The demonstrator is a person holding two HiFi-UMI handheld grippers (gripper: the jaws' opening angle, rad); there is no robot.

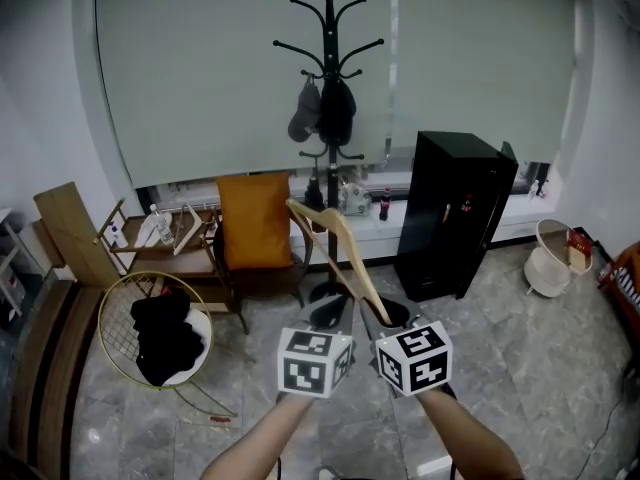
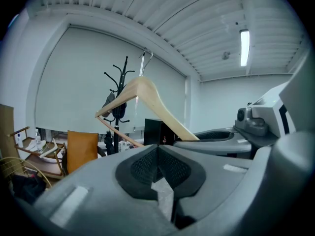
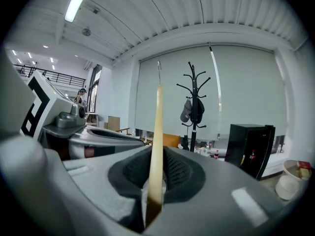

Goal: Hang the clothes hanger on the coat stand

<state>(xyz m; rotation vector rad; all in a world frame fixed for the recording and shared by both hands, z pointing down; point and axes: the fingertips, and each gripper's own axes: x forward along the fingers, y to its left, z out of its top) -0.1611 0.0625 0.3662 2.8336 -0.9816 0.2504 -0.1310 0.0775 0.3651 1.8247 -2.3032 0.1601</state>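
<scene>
A pale wooden clothes hanger [image 1: 335, 245] rises from my right gripper [image 1: 383, 320], which is shut on one end of it. In the right gripper view the hanger [image 3: 157, 146] stands edge-on between the jaws, its metal hook at the top. The left gripper view shows the hanger [image 2: 147, 102] up and to the right, held by the other gripper. My left gripper [image 1: 332, 316] is shut with nothing in it, close beside the right one. The black coat stand [image 1: 328, 78] stands ahead by the window blind, with dark caps hanging on it.
An orange-backed chair [image 1: 255, 223] stands left of the stand's base. A black cabinet [image 1: 452, 213] is to its right. A gold wire basket [image 1: 160, 333] with dark clothes sits at left. A white bin [image 1: 550, 258] is at far right.
</scene>
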